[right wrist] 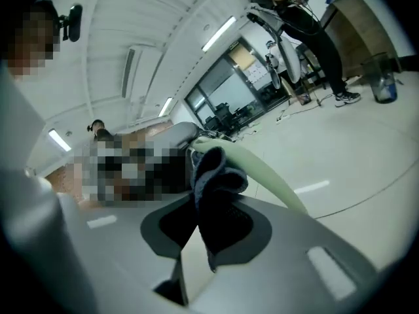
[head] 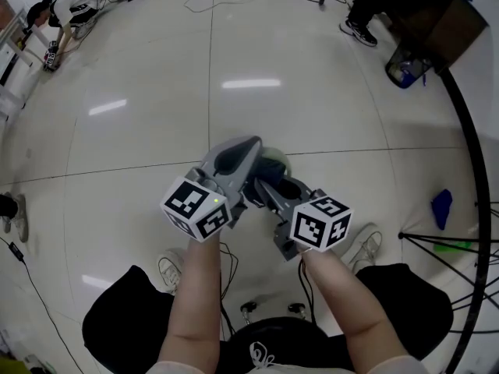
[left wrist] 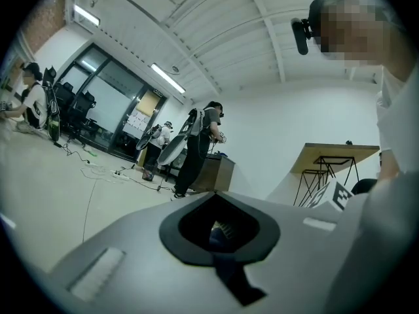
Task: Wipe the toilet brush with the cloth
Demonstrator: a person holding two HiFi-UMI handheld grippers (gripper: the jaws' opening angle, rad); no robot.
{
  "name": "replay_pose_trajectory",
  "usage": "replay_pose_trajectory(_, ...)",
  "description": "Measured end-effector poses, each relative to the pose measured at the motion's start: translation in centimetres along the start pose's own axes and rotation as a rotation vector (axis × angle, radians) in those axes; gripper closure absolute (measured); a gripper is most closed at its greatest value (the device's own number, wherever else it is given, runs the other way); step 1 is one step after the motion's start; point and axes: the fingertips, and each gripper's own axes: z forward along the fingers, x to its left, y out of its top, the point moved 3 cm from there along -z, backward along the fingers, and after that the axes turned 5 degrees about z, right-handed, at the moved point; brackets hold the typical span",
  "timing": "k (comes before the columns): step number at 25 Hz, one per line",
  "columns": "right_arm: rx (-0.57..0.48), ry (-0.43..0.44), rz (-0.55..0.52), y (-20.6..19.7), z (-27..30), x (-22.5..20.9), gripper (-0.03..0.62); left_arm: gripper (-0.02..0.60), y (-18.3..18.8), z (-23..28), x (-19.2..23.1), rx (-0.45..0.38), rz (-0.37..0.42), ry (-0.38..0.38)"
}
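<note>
Left gripper [head: 248,148]: I hold it raised over the pale floor [head: 234,53], jaws drawn together down to a thin slit below the diamond-shaped opening. Through that opening I see only a scrap of blue and something pale and ribbed, too small to name. Toilet brush [right wrist: 275,182]: its pale green handle lies just past the left gripper's tip and between the two tools. In the right gripper view its far end meets the grey nose of the left gripper, which appears to pinch it there, and the handle then sweeps back alongside the right gripper's outer jaw and under it. Cloth [right wrist: 219,175]: dark blue-grey and bunched, it stands up out of the right gripper's jaws with its folded top resting against the green handle just ahead of them. Right gripper [head: 269,185]: its jaws are closed on the cloth, parted only by the fabric's thickness. It sits just beside the left gripper, and the two tips converge on the brush.
</note>
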Motion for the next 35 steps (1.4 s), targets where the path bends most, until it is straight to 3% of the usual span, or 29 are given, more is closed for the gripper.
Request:
replay_pose_trajectory(6, -0.09, -0.051, 0.283, 0.4, -0.8, -4.1, 0.525, 0.575, 0.4, 0.6, -0.5, -0.013, -0.012, -0.041)
replay_pose_trajectory(11, -0.136, -0.103, 0.431, -0.8, -1.4, -7.2, 0.525, 0.575, 0.4, 1.3, -1.3, -0.013, -0.01, -0.056)
replay_pose_trajectory(22, -0.041, -0.238, 0.406, -5.0, -0.9, -11.3, 0.523, 0.575, 0.3, 0.6, -0.9, -0.022, 0.021, -0.017)
replay_pose_trajectory(29, 0.013, -0.315, 0.505, -9.5, -1.0, -14.9, 0.523, 0.575, 0.3, 0.6, -1.4, -0.006, 0.072, -0.011)
replay_pose_trajectory(35, 0.044, -0.269, 0.633, -12.6, -0.4, -16.6, 0.523, 0.575, 0.1, 0.4, -0.8, -0.023, 0.06, 0.026)
